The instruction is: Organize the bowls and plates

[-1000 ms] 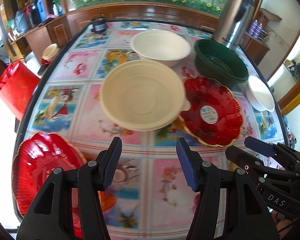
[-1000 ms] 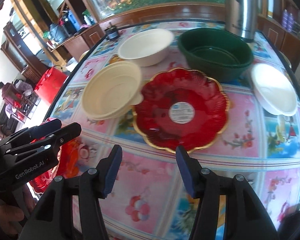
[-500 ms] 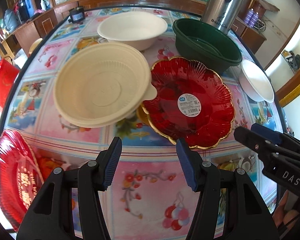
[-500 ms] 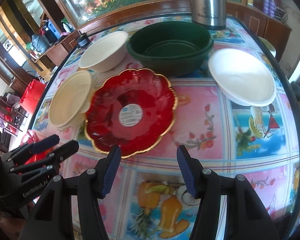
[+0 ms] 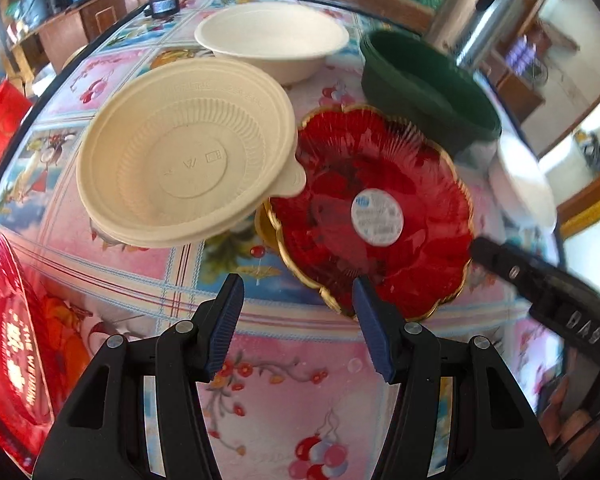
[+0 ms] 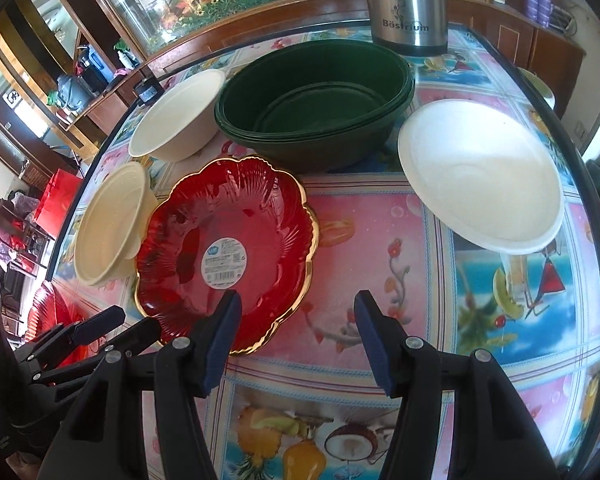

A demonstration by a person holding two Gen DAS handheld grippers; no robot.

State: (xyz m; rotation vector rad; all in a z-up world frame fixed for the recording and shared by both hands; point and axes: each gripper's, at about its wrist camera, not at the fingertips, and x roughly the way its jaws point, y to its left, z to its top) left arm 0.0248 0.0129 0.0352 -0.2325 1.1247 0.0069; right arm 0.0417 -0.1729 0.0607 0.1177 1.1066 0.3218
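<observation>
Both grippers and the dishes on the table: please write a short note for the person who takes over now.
Left gripper: open, empty, above the table.
Right gripper: open, empty, by the near rim of the red gold-rimmed plate.
Beige ribbed bowl overlaps that plate's edge; cream bowl and green bowls stand behind; white bowl to the right; second red plate at the near left edge.
Done: only the green bowls look nested.
Left: group the rest.

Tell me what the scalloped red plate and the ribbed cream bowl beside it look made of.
Scalloped red plate: probably glossy translucent plastic, given its shine, moulded ridges, gold-painted rim and barcode sticker. Ribbed cream bowl: matte moulded plastic or plant fibre, with embossed marks on its base.
</observation>
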